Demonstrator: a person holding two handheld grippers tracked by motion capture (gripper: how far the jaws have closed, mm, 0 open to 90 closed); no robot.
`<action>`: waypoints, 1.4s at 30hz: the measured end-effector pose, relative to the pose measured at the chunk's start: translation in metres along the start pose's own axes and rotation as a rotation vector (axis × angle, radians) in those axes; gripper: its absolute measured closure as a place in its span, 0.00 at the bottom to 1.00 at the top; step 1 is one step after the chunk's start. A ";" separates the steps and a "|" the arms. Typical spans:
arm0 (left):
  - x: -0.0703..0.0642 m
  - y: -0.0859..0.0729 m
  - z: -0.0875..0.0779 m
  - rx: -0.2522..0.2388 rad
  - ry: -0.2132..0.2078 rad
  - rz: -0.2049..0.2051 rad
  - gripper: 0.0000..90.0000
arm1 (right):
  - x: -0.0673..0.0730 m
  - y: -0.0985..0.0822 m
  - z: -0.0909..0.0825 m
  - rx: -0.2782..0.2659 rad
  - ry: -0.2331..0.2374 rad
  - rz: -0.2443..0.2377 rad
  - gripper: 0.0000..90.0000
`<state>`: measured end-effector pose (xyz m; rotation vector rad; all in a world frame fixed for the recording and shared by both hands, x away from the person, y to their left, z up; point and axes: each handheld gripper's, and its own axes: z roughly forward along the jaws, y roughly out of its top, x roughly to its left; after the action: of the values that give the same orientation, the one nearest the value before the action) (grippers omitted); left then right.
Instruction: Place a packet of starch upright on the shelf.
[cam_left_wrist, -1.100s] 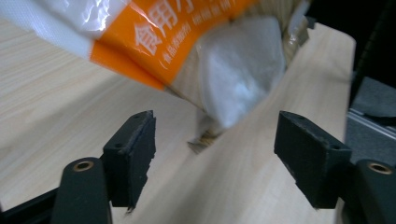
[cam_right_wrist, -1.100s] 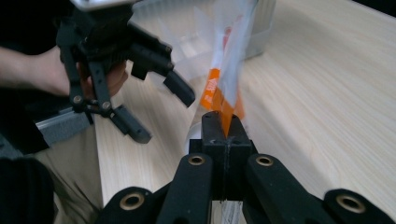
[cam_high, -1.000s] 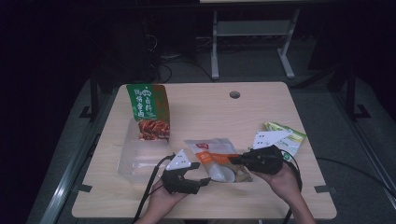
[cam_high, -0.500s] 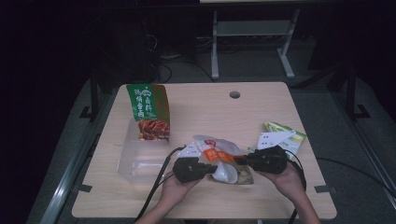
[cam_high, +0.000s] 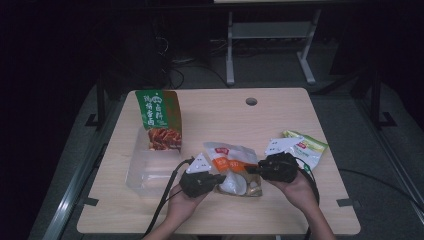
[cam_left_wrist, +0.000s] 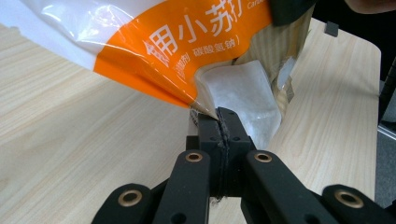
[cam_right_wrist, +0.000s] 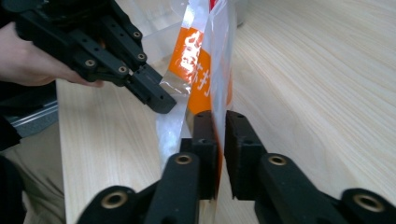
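My left gripper (cam_left_wrist: 219, 122) pinches the limp, slippery pouch (cam_high: 231, 159) edge — right gripper (cam_right_wrist: 219, 122) loosening, jaws parted slightly around the film.

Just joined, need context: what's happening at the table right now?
A person holds an orange-and-white plastic pouch between two handheld black tongs. The left tongs are shut on one edge of the pouch. The right tongs have just been opening, with the opposite edge between their jaws and a small gap showing. A green snack bag, a clear plastic tray and a pale green packet lie on the wooden table.
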<state>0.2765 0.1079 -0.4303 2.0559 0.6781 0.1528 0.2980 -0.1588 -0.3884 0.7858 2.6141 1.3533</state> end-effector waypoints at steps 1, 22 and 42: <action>-0.001 0.000 0.000 0.001 0.000 0.004 1.00 | 0.001 0.001 0.002 0.007 0.004 0.001 0.91; -0.019 -0.014 -0.041 -0.002 0.005 0.057 0.57 | 0.005 0.011 -0.009 -0.022 0.008 0.040 1.00; -0.024 -0.042 -0.064 -0.006 -0.046 0.057 0.44 | 0.010 0.063 0.006 -0.002 0.054 0.040 1.00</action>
<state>0.2164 0.1609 -0.4259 2.0678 0.5906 0.1399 0.3162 -0.1196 -0.3408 0.8175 2.6515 1.4061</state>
